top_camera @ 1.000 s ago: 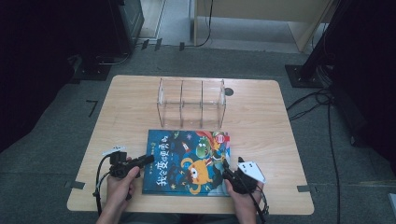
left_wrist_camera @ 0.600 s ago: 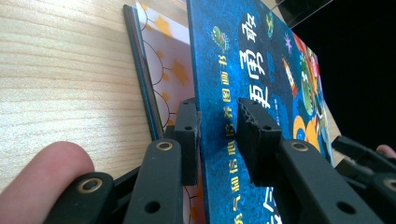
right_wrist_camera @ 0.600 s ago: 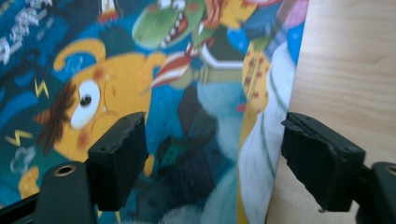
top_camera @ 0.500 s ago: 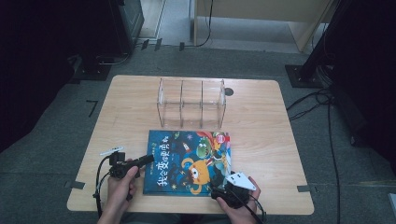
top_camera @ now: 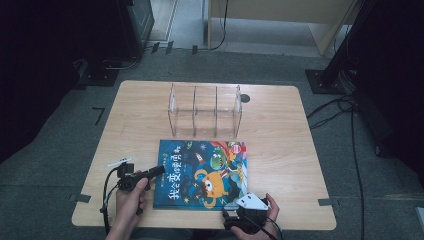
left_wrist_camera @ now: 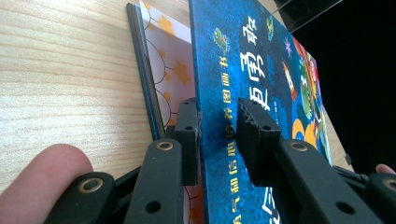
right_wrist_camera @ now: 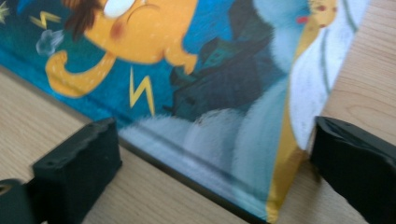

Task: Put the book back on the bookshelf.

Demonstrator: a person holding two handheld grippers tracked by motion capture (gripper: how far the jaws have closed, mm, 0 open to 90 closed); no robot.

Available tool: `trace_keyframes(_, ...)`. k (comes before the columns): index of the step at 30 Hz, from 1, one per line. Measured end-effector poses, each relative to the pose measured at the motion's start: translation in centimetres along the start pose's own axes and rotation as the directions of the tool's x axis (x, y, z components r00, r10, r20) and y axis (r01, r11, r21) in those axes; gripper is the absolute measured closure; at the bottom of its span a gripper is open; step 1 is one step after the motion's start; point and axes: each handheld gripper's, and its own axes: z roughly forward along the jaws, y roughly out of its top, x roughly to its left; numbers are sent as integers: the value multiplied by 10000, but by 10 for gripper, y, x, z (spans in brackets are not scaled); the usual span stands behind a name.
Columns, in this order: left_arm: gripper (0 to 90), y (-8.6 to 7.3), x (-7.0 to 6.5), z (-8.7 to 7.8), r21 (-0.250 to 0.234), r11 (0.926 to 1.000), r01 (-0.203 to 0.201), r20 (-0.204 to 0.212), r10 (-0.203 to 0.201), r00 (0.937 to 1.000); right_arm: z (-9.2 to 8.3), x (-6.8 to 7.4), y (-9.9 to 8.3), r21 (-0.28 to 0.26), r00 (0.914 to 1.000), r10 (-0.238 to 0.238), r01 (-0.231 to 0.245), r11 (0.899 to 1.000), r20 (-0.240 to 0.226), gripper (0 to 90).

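Lying flat, book (top_camera: pixel 202 172) widthwise.

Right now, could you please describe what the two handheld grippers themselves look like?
Both are black tools. The left gripper has two slim black jaws with round rivets along their links, ridged pads, a small white tag at the back, and a black cable trailing off. The right gripper has blocky black pads and carries a grey three-cornered plate on top.

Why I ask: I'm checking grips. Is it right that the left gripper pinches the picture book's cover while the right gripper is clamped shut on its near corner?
Not quite. The right gripper is open around the picture book corner, as the right gripper view shows. The left gripper does pinch the cover.
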Motion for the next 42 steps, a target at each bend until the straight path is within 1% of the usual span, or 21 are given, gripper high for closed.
trace_keyframes(4, 727, 0, 0, -1, -48, 9999, 110, 132, -110, 9999, 1, -1, 1, 55, 10000, 4, -4, 10000, 4, 0)
trace_keyframes(5, 731, 1, 0, -2, -40, 9999, 144, 217, -143, 9997, 1, -2, 2, 61, 10000, 54, -54, 10000, 64, 0)
trace_keyframes(6, 743, 2, -1, -5, -110, 9997, 213, 466, -208, 9987, 2, -3, 3, 110, 9999, 93, -94, 9999, 75, 0)
trace_keyframes(7, 748, 2, -1, -5, -110, 9997, 213, 466, -208, 9987, 2, -3, 3, 110, 9999, 93, -94, 9999, 75, 0)
trace_keyframes(8, 751, 3, -2, -6, -144, 9997, 210, 593, -201, 9980, 2, -4, 3, 107, 9998, 124, -125, 9999, 142, 0)
trace_keyframes(12, 758, 4, -4, -8, -220, 9994, 268, 638, -253, 9976, 2, -4, 3, 30, 9997, 120, -121, 9999, 223, 0)
trace_keyframes(15, 768, 4, -6, -9, -288, 9982, 520, 715, -499, 9962, 2, 0, 3, -9, 9997, 30, -30, 10000, 251, 0)
trace_keyframes(19, 776, 6, -9, -13, -343, 9978, 573, 952, -538, 9940, 2, 3, 4, -109, 9989, 67, -62, 9999, 464, 0)
trace_keyframes(20, 778, 8, -12, -13, -258, 9987, 440, 1009, -411, 9940, 0, 3, 4, -284, 9976, 101, -82, 9996, 690, 0)
trace_keyframes(21, 777, 8, -13, -13, -245, 9989, 400, 1028, -372, 9940, -1, 3, 4, -333, 9969, 149, -123, 9994, 776, 0)
trace_keyframes(25, 769, 7, -12, -10, -110, 9998, 167, 836, -158, 9964, -1, 2, 4, -375, 9960, 260, -228, 9990, 860, 0)
trace_keyframes(26, 760, 6, -11, -7, 57, 10000, 80, 814, -85, 9966, 0, 0, 5, -367, 9962, 353, -324, 9988, 802, 0)
trace_keyframes(29, 737, 5, -11, -6, 136, 9999, -70, 799, 59, 9968, 0, -2, 5, -337, 9966, 409, -386, 9987, 709, 0)
trace_keyframes(30, 692, 5, -11, -5, 203, 9997, -123, 812, 107, 9966, 1, -3, 5, -327, 9969, 507, -488, 9983, 597, 0)
trace_keyframes(31, 692, 5, -10, -4, 251, 9995, -184, 788, 164, 9968, 1, -3, 5, -327, 9969, 507, -488, 9983, 597, 0)
trace_keyframes(34, 671, 3, -11, -3, 383, 9981, -491, 547, 470, 9974, 2, -4, 4, -275, 9966, 701, -690, 9972, 423, 0)
trace_keyframes(37, 630, 0, -12, -1, 603, 9953, -760, 382, 738, 9965, 3, -4, 3, -262, 9950, 915, -905, 9956, 395, 0)
trace_keyframes(39, 587, -5, -12, 3, 988, 9897, -1035, 480, 991, 9939, 3, -4, 3, -264, 9947, 933, -922, 9954, 423, 0)
trace_keyframes(40, 573, -5, -12, 3, 988, 9897, -1035, 480, 991, 9939, 3, -4, 3, -286, 9947, 932, -921, 9953, 428, 0)
trace_keyframes(41, 567, -8, -13, 6, 1320, 9839, -1204, 513, 1145, 9921, 3, -4, 3, -292, 9947, 935, -923, 9953, 430, 0)
trace_keyframes(42, 554, -8, -13, 6, 1320, 9839, -1204, 513, 1145, 9921, 3, -4, 3, -292, 9947, 935, -923, 9953, 430, 0)
